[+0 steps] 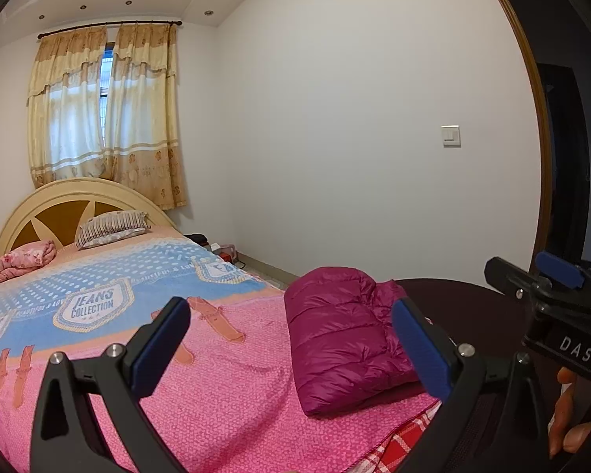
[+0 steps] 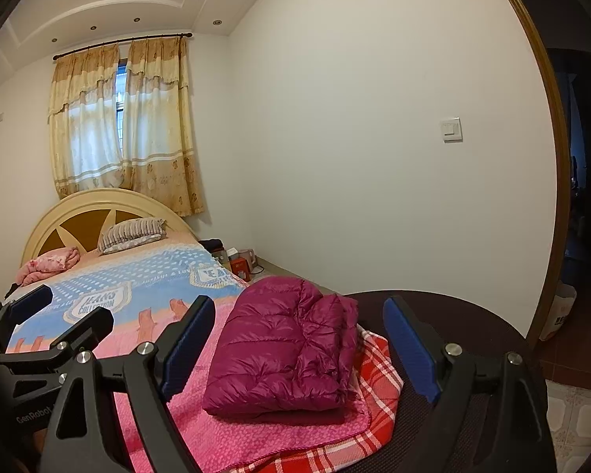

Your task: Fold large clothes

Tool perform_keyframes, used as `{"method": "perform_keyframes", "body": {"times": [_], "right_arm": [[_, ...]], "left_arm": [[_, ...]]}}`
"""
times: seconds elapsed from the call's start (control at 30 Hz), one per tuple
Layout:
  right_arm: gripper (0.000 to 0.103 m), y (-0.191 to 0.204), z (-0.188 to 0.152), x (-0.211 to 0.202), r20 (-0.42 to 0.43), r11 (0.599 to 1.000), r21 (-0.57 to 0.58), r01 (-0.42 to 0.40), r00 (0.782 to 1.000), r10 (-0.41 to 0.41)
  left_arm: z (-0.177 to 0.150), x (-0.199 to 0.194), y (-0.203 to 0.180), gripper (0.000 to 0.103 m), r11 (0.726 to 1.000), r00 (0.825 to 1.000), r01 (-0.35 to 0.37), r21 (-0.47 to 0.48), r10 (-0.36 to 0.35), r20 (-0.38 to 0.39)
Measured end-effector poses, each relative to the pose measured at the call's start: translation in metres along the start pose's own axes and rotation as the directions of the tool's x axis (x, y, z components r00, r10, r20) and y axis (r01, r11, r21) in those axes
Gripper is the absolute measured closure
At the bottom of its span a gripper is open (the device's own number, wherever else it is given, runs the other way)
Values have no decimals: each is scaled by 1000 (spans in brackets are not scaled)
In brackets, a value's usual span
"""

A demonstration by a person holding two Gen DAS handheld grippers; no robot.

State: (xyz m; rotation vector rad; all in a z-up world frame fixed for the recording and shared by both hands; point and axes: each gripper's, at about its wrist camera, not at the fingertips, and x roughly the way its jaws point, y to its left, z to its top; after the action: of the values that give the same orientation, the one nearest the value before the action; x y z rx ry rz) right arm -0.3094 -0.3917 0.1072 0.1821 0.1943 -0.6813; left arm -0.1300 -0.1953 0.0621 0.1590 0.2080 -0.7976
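A magenta puffer jacket point(image 1: 342, 339) lies folded in a compact bundle on the near right corner of the pink bedspread point(image 1: 224, 386). It also shows in the right wrist view point(image 2: 283, 351). My left gripper point(image 1: 291, 351) is open and empty, held above the bed just short of the jacket. My right gripper point(image 2: 299, 354) is open and empty, with the jacket seen between its fingers but apart from them. The right gripper also shows at the right edge of the left wrist view point(image 1: 547, 287), and the left gripper at the left edge of the right wrist view point(image 2: 59, 315).
A pillow point(image 1: 112, 228) and a pink folded blanket point(image 1: 23, 258) lie by the headboard point(image 1: 71, 197). A red plaid sheet point(image 2: 374, 378) hangs over a dark rounded footboard point(image 2: 453, 315). Small items stand on the floor point(image 2: 240, 260) beside the bed. A white wall and a doorway point(image 2: 583, 197) are at right.
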Motion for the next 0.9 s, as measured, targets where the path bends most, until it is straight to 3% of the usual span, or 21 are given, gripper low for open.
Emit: {"method": "perform_keyframes", "body": {"times": [0.9], "right_arm": [[15, 5, -8, 0, -27, 1000, 9, 15, 1000, -15]], "left_arm": [[3, 7, 2, 0, 998, 998, -68, 16, 68, -14]]}}
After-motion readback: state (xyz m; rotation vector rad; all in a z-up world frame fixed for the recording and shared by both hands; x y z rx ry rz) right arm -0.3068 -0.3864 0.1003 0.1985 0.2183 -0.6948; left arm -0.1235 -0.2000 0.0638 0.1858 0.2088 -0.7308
